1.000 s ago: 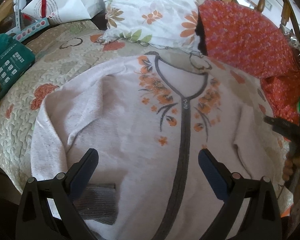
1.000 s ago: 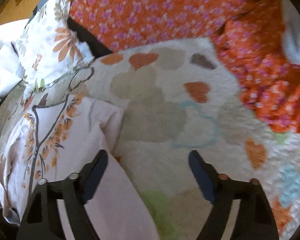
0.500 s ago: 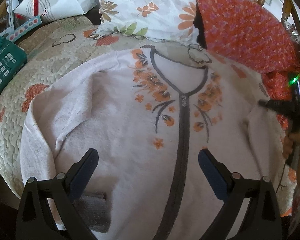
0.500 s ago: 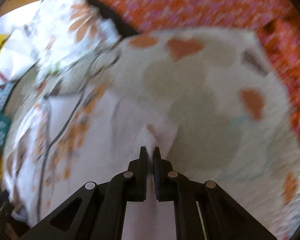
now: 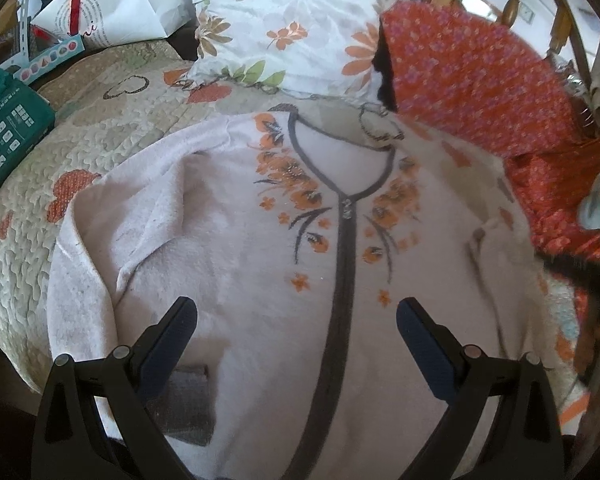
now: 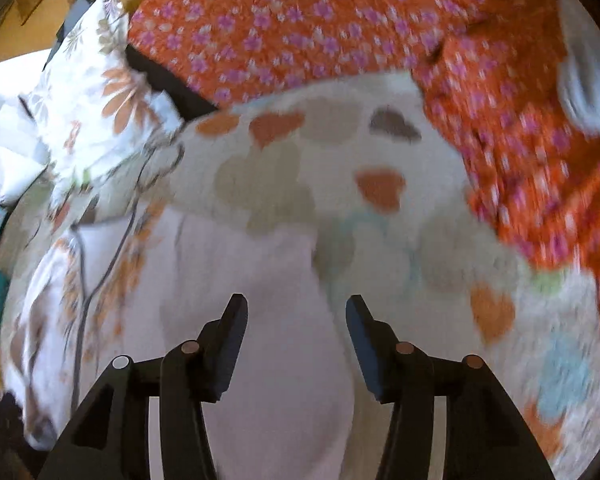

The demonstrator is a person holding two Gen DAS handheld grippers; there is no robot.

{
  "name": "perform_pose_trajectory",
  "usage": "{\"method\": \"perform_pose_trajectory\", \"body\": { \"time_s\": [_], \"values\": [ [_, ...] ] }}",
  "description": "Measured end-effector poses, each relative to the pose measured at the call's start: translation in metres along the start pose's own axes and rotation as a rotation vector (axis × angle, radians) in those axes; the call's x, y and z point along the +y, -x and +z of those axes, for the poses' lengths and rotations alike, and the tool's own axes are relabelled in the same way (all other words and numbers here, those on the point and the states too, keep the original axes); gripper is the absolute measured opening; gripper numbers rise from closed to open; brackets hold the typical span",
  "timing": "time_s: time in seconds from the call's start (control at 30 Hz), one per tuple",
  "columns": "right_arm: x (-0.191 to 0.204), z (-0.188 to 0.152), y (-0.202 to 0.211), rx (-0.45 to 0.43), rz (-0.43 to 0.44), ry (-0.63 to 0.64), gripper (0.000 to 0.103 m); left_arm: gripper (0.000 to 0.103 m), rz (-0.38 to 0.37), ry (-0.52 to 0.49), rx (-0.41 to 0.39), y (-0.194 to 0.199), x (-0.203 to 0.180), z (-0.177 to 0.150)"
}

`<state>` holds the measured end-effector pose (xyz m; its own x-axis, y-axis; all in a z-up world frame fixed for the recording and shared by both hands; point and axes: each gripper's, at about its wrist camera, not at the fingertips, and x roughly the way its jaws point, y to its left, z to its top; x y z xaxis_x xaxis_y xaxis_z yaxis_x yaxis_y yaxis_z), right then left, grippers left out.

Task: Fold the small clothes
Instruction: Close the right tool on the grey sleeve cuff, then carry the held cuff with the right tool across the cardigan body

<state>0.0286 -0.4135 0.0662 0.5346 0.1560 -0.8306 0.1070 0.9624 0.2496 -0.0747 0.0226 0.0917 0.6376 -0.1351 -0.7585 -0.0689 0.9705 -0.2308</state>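
pale pink cardigan (image 5: 236, 264) with orange flowers and a dark grey placket lies front-up and spread flat on a quilted bedspread (image 5: 100, 148) printed with hearts, directly ahead of and beneath the left hand-held gripper (image 5: 296, 322). that hand-held gripper hangs above the lower front of the garment with its blue-padded fingers spread wide and nothing between them; the placket runs up between the two fingers toward the v-neck. the sleeve (image 5: 84, 264) on the left finger's side is bunched along the edge of the garment, and a grey ribbed cuff (image 5: 188, 404) shows just behind that finger.

the right hand-held gripper (image 6: 296, 320) is over the cardigan's other side, its jaws opening, with pink cloth lying below the gap and neither pad pressing on it. this view is blurred. beyond its fingers the garment's edge ends on the bedspread, and the cardigan's neckline (image 6: 100, 236) is off to its left.

farther ahead of both, a white floral pillow (image 5: 292, 28) and an orange flowered cloth (image 5: 472, 80) sit at the head of the bed. a green box (image 5: 8, 128) lies far left of the left hand-held gripper.
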Motion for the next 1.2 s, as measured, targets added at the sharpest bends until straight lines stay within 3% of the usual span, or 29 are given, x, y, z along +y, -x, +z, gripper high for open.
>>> {"method": "perform_pose_trajectory", "body": {
  "time_s": [0.23,0.33,0.4,0.5,0.57,0.6,0.7,0.87,1.07,1.2],
  "values": [
    [-0.006,-0.117,0.018,0.114,-0.039,-0.036,0.056,0.1,-0.064,0.023,0.0,0.013,0.008,-0.009],
    [-0.001,-0.139,0.024,0.101,-0.045,-0.028,0.056,0.1,-0.076,0.027,-0.013,0.022,0.011,-0.012],
    [0.007,-0.147,0.027,0.078,-0.094,0.001,0.061,0.1,-0.077,0.03,-0.024,0.027,0.013,-0.012],
    [0.015,-0.159,0.023,0.09,-0.155,0.052,0.06,0.1,-0.072,0.033,-0.038,0.034,0.018,-0.014],
    [0.015,-0.169,0.02,0.109,-0.135,0.064,0.026,0.1,-0.063,0.038,-0.038,0.036,0.023,-0.015],
    [0.013,-0.17,0.022,0.1,-0.117,0.055,0.016,0.1,-0.059,0.041,-0.037,0.036,0.025,-0.014],
    [-0.01,-0.161,0.048,0.021,-0.013,-0.067,0.014,0.1,-0.045,0.057,-0.031,0.036,0.034,-0.015],
    [-0.071,-0.133,0.088,-0.09,0.02,-0.273,0.014,0.1,-0.039,0.072,-0.023,0.035,0.046,-0.01],
    [-0.179,-0.096,0.123,-0.184,-0.183,-0.501,0.013,0.1,-0.009,0.05,-0.037,0.031,0.057,0.011],
    [-0.215,-0.079,0.122,-0.172,-0.222,-0.6,0.013,0.1,-0.025,0.071,-0.02,0.023,0.067,0.027]
  ]
}}
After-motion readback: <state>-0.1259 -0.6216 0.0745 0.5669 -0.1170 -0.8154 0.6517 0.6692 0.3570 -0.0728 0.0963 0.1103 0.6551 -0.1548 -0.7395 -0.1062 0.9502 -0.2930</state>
